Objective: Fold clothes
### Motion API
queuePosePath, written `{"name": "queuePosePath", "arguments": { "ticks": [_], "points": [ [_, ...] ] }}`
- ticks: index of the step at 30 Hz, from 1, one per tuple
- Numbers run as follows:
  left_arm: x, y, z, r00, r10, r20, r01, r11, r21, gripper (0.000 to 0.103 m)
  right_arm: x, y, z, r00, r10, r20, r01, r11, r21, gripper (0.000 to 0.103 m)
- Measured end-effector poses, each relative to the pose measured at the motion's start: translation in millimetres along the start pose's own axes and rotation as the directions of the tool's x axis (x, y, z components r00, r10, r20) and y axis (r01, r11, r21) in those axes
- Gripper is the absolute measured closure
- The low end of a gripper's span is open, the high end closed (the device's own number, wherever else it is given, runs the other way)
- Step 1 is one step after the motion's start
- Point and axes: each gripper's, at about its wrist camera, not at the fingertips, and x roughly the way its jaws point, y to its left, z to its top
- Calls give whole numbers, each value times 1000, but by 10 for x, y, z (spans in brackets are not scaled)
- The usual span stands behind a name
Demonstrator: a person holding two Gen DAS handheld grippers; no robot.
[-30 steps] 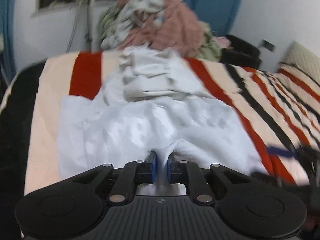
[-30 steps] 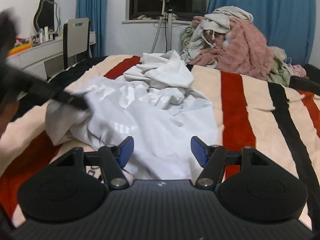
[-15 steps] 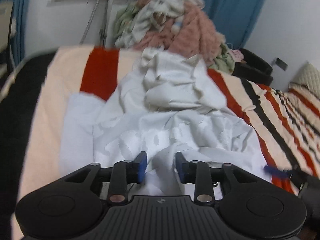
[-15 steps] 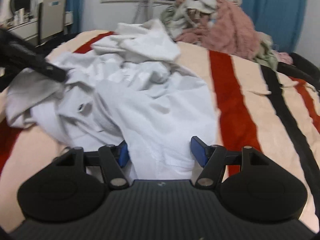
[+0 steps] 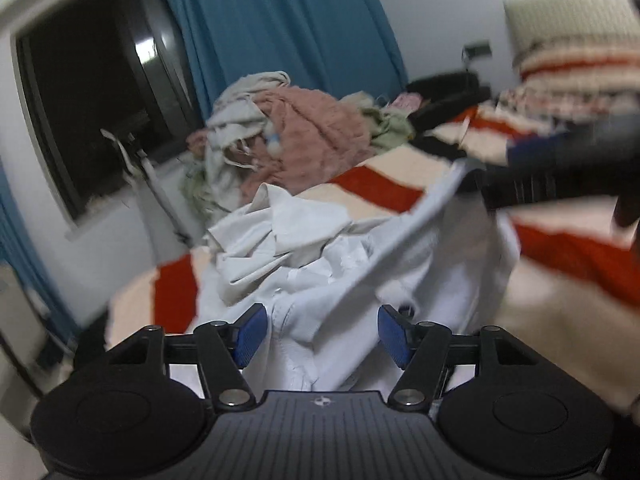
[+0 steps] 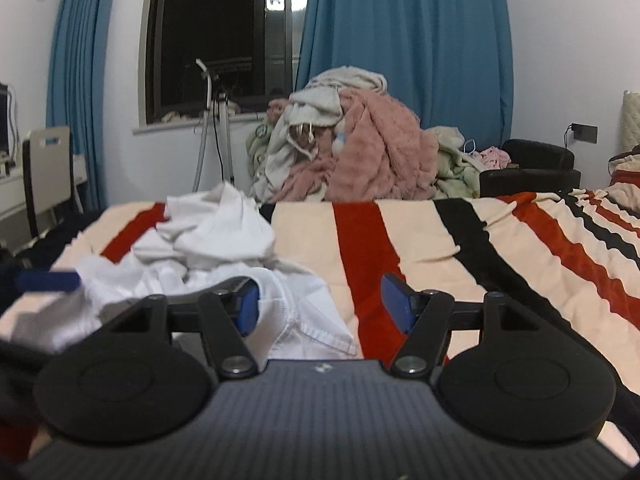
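A crumpled white garment [image 5: 304, 248] is spread in a heap on the striped blanket [image 6: 420, 240] of red, cream and black that covers the bed. In the left wrist view, the left gripper [image 5: 320, 330] is seen with its blue-padded fingers [image 5: 249, 332] spread wide apart, white fabric bunched loosely between them without being clamped. The picture is blurred here, and a fold of the garment is seen raised toward the upper right, where the right gripper [image 5: 560, 168] appears as a dark smear; whether cloth is gripped there cannot be told from this view. In the right wrist view, the right gripper [image 6: 320, 306] is shown with its jaws parted; the garment's hem [image 6: 320, 336] lies beside the left finger, and striped blanket is seen in the gap. A blue pad of the left gripper [image 6: 48, 281] is visible at the left edge, against the cloth. Beyond the bed, a pile of pink and pale clothes [image 6: 360, 148] is stacked before blue curtains [image 6: 404, 40] and a dark window [image 6: 224, 32].
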Motion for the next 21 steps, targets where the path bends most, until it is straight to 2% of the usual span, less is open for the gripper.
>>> {"name": "queuePosePath", "arguments": {
  "ticks": [1, 4, 5, 6, 7, 8, 11, 13, 15, 17, 19, 21],
  "points": [
    [1, -32, 1, 1000, 21, 9, -21, 1000, 8, 40, -18, -3, 14, 1000, -2, 9, 2, 1000, 4, 38],
    [2, -98, 8, 996, 76, 37, -77, 997, 22, 52, -70, -20, 46, 1000, 11, 29, -12, 1000, 22, 38],
    [2, -119, 10, 994, 94, 47, -95, 995, 26, 62, -86, -21, 55, 999, 16, 36, -17, 1000, 23, 38],
    [2, -141, 13, 992, 112, 57, -114, 993, 29, 80, -102, -21, 63, 999, 21, 42, -22, 999, 23, 38],
    [3, -163, 15, 989, 130, 67, -133, 991, 33, 88, -117, -22, 72, 998, 25, 49, -26, 999, 24, 38],
    [-25, -119, 37, 990, 120, 73, -120, 993, 3, 96, -128, -19, 77, 998, 25, 57, -27, 999, 19, 38],
    [-182, 42, 100, 993, 76, 92, -69, 995, -77, 98, -121, -22, 80, 999, 15, 51, -16, 1000, 22, 38],
    [-276, 182, 51, 996, 18, 84, -3, 985, -170, 98, -100, -53, 77, 999, 8, 38, -9, 999, 36, 38],
    [-368, 324, -4, 996, -43, 81, 63, 962, -265, 98, -81, -73, 75, 1000, 5, 28, -6, 999, 51, 38],
    [-461, 466, -58, 991, -104, 84, 128, 926, -357, 98, -91, -84, 79, 999, 9, 30, -10, 998, 58, 38],
    [-554, 607, -113, 982, -164, 92, 188, 876, -445, 101, -128, -85, 87, 999, 13, 47, -15, 998, 59, 38],
    [-646, 749, -168, 969, -222, 107, 245, 814, -527, 101, -200, -68, 110, 996, 21, 86, -26, 998, 56, 38]
  ]
}}
